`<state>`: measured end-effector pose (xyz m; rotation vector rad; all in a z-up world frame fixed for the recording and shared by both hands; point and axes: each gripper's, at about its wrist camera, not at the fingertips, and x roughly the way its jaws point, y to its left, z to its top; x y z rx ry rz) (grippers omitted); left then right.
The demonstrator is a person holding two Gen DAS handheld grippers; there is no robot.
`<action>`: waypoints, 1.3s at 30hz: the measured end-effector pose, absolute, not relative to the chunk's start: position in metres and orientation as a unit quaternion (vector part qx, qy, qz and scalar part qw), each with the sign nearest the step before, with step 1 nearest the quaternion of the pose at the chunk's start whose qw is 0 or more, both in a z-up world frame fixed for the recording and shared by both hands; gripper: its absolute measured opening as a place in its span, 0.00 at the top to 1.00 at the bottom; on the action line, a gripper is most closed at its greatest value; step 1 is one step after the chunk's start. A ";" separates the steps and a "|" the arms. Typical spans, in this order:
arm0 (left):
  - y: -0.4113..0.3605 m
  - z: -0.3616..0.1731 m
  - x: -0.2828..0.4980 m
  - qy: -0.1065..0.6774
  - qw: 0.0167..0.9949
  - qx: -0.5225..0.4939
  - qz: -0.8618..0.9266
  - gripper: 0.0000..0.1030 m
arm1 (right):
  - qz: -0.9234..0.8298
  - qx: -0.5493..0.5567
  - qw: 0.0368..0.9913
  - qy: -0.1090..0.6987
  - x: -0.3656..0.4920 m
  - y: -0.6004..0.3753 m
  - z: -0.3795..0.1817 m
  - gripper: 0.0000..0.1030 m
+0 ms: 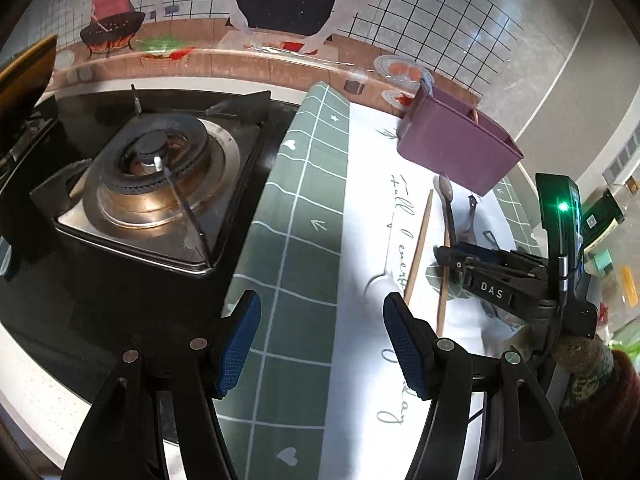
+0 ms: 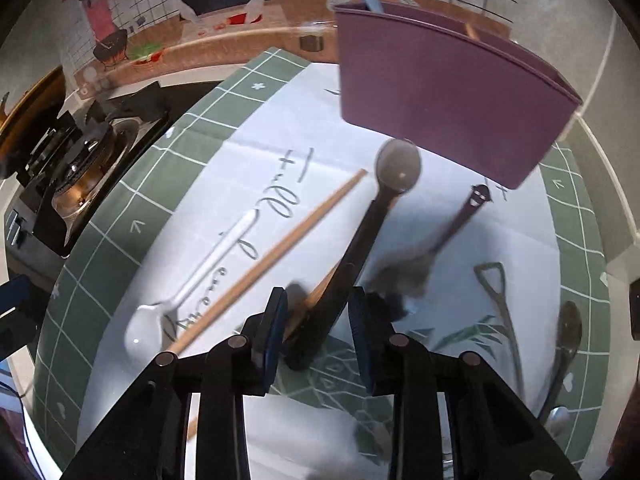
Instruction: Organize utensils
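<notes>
The right gripper (image 2: 316,328) points steeply down at the cloth (image 2: 112,216), its jaws at a narrow gap with the handle of the black spoon (image 2: 362,240) between them. Whether the pads (image 2: 274,332) press on the handle I cannot tell; a gap shows on the right side. The black spoon runs away from the jaws, bowl (image 2: 399,165) at the far end, just short of the purple bin (image 2: 440,92), and its long axis leans slightly right. A chopstick (image 2: 276,252) lies left of it, slanting from lower left to upper right. Another chopstick end (image 2: 320,294) shows just beside the spoon handle at the left pad. Further left lies the white spoon (image 2: 192,280), bowl near, handle pointing up and right. To the right lie a blurred dark spoon (image 2: 444,236), a shovel-handled utensil (image 2: 500,300) and a metal spoon (image 2: 566,332).

The left gripper (image 1: 322,344) hovers over the green check border of the cloth (image 1: 304,208), jaws wide with nothing between them. Beside it stands a gas burner (image 1: 156,168). In the left wrist view the right gripper (image 1: 444,256) sits over the utensils, with the bin (image 1: 452,144) beyond.
</notes>
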<state>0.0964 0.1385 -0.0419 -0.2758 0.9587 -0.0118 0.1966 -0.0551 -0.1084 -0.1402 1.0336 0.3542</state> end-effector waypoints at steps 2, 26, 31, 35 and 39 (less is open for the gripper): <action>0.135 -0.041 0.099 0.459 0.878 -0.133 -0.011 0.38 | 0.168 -0.066 0.852 0.491 0.199 -0.058 -0.108 0.76; 0.014 -0.094 0.249 0.582 0.796 0.024 -0.166 0.76 | 0.122 -0.004 0.882 0.455 0.138 -0.198 -0.084 0.86; -0.001 -0.095 0.266 0.595 0.786 0.063 -0.156 0.77 | 0.106 -0.021 0.891 0.440 0.130 -0.202 -0.079 0.86; -0.015 -0.096 0.272 0.606 0.779 0.086 -0.139 0.78 | 0.088 -0.024 0.900 0.426 0.127 -0.209 -0.076 0.85; -0.025 -0.097 0.278 0.603 0.783 0.082 -0.127 0.94 | 0.085 -0.012 0.903 0.421 0.122 -0.220 -0.077 0.83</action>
